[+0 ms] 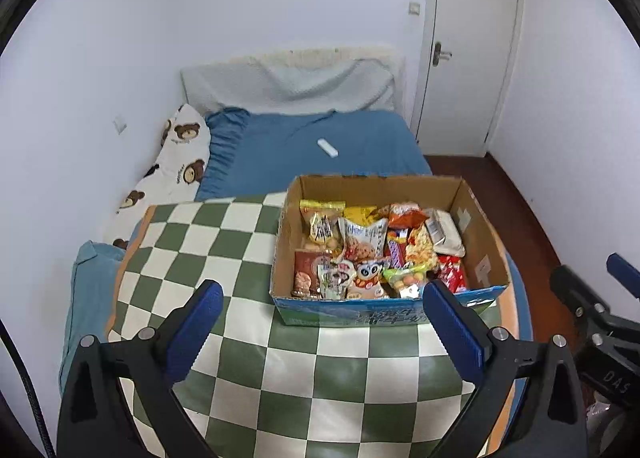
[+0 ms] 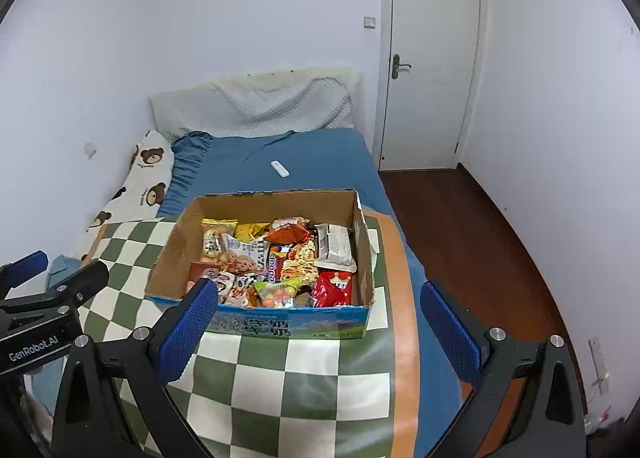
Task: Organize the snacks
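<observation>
The box (image 1: 484, 226) of snacks (image 1: 380, 250) sits on the checkered mat (image 1: 248, 362), toward its right edge; bare mat spreads left and in front. Left gripper (image 1: 322, 312) and right gripper (image 2: 318, 318) both gape wide, empty (left one reads "GenRobot.AI")

My cardboard box (image 1: 384, 186) sits on the checked mat (image 1: 200, 258), toward its right side, and the mat lies over the near end of the bed (image 1: 360, 138). The snack packets (image 1: 372, 250) lie heaped in the box. Behind the box a small remote (image 1: 327, 147) rests on the sheet. The pillow (image 1: 288, 86) leans against the far wall, the bear-print pillow (image 1: 176, 166) lies along the left, and the door (image 1: 468, 46) stands at far right.
</observation>
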The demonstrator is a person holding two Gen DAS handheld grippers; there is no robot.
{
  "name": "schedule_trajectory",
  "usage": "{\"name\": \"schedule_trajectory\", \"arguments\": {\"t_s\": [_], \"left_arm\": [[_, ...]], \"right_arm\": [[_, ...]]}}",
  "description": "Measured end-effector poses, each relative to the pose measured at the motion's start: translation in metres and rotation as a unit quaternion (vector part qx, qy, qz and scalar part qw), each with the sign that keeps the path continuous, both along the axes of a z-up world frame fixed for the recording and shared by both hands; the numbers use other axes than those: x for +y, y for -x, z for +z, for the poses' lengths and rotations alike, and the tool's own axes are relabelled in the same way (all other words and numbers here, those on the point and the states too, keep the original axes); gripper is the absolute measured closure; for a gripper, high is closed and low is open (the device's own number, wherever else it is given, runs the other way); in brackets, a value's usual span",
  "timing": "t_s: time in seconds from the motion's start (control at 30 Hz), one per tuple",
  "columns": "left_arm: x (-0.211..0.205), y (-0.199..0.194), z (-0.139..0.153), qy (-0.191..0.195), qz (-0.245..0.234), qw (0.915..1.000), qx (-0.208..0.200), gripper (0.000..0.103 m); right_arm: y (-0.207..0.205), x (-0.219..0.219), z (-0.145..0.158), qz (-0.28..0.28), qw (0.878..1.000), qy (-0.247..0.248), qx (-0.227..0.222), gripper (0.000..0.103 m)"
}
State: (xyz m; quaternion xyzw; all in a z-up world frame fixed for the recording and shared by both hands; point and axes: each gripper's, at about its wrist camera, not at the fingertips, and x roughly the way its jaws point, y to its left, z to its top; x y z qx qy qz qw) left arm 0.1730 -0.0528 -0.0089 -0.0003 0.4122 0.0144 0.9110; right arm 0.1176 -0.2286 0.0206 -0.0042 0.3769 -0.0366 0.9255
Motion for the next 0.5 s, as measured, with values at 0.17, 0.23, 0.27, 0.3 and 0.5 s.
{"name": "schedule_trajectory", "arguments": {"t_s": [0.17, 0.23, 0.27, 0.3, 0.5], "left_arm": [[-0.001, -0.018, -0.02, -0.007, 0.003, 0.9998, 0.018, 0.001], [-0.002, -0.023, -0.023, -0.008, 0.003, 0.9997, 0.021, 0.001], [-0.002, -0.024, -0.024, -0.01, 0.004, 0.9997, 0.021, 0.001], [-0.002, -0.026, -0.025, -0.012, 0.003, 0.9997, 0.02, 0.001], [-0.003, -0.031, -0.026, -0.013, 0.002, 0.9998, 0.018, 0.001]], "right_arm": [[-0.019, -0.003, -0.017, -0.009, 1.0, 0.003, 0.01, 0.0], [-0.026, -0.004, -0.024, -0.013, 1.0, 0.005, 0.013, 0.0], [-0.028, -0.005, -0.026, -0.015, 1.0, 0.006, 0.015, 0.0], [-0.03, -0.005, -0.028, -0.017, 1.0, 0.006, 0.016, 0.0], [-0.039, -0.008, -0.037, -0.024, 0.999, 0.004, 0.026, 0.0]]}}
